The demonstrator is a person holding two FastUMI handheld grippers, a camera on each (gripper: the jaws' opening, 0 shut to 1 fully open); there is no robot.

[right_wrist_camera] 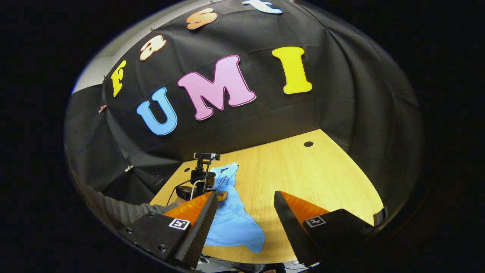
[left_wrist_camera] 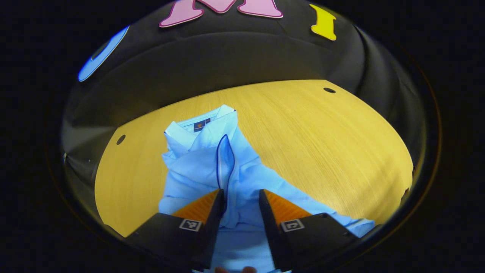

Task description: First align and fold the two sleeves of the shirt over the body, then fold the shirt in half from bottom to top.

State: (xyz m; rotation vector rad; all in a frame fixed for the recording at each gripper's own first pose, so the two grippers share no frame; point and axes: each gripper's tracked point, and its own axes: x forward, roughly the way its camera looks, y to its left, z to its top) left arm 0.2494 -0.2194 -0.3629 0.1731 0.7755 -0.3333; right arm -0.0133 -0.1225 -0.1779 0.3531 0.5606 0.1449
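On the yellow wooden table (left_wrist_camera: 322,125) the light blue cotton shirt (left_wrist_camera: 197,167) lies bunched, sleeves folded in — bottom-to-top fold looks underway. Left gripper (left_wrist_camera: 240,197) jaws apart over the fabric, right gripper (right_wrist_camera: 246,206) jaws apart, nothing held — next, pinch the hem.

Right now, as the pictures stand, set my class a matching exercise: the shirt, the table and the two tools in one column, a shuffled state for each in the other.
1. shirt
2. table
3. left tool
4. right tool

A. wooden, with small round holes
B. fingers apart over bare wood
C. light blue, lying rumpled
D. fingers apart, cloth between them

Pairs: 1-C, 2-A, 3-D, 4-B
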